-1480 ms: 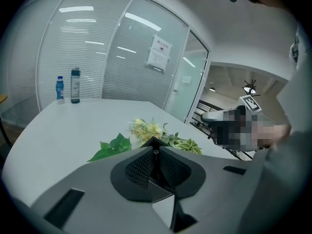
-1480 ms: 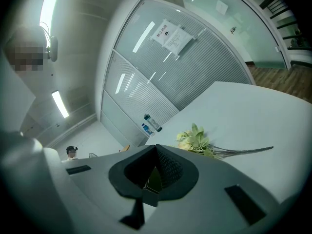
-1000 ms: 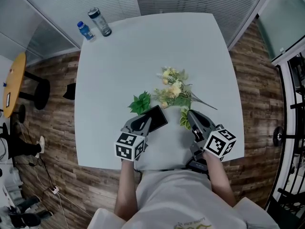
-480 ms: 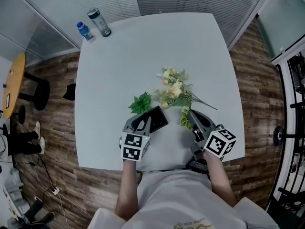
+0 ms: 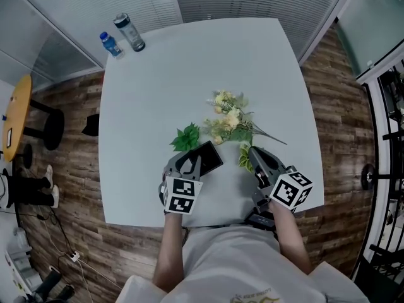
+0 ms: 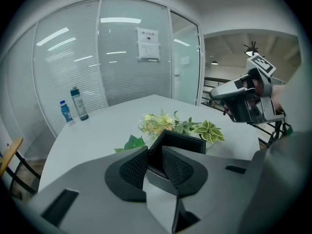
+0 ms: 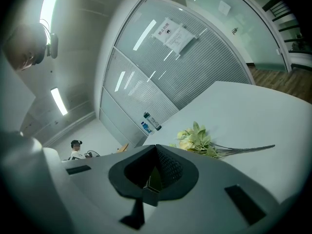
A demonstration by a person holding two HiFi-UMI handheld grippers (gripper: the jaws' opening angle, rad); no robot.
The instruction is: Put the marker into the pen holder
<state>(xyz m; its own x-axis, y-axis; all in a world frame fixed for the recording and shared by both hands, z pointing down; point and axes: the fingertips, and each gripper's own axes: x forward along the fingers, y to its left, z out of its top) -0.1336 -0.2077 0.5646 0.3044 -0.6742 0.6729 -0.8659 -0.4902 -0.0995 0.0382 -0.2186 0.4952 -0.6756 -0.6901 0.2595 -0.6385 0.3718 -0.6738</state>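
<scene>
Two grippers sit closest to the person, at the near edge of the white table [image 5: 164, 87]. The left gripper [image 5: 187, 163] has the near wall of the black pen holder [image 5: 205, 158] between its fingers [image 6: 132, 168]. These fingers are opening, and the pads look to stand just clear of the wall rather than pressing it. The pen holder is a square box with an open top, and it rests on the table right at the left gripper's tips.

The right gripper [image 5: 252, 153] is a little to the right and, as the left gripper view shows, is held up off the table. Its fingers [image 7: 168, 167] are drawn close together on a slim dark-green thing that looks to be the marker [image 7: 155, 178]. Only a sliver of it shows, in the narrow gap between the pads.

Just beyond the pen holder lies a green leafy sprig [image 5: 186, 136]. A pale variegated leaf [image 5: 243, 158] lies beside the right gripper's tips. Past these, a bunch of yellow and cream flowers [image 5: 228, 120] lies on its side near the middle of the table, its stems trailing to the right.

Well apart from all that, two bottles stand together at the far left corner: a taller dark-capped one [image 5: 129, 30] and a smaller blue one [image 5: 109, 43]. Behind them runs a glass wall with blinds, and paper notices [image 6: 147, 43] are stuck to it.
</scene>
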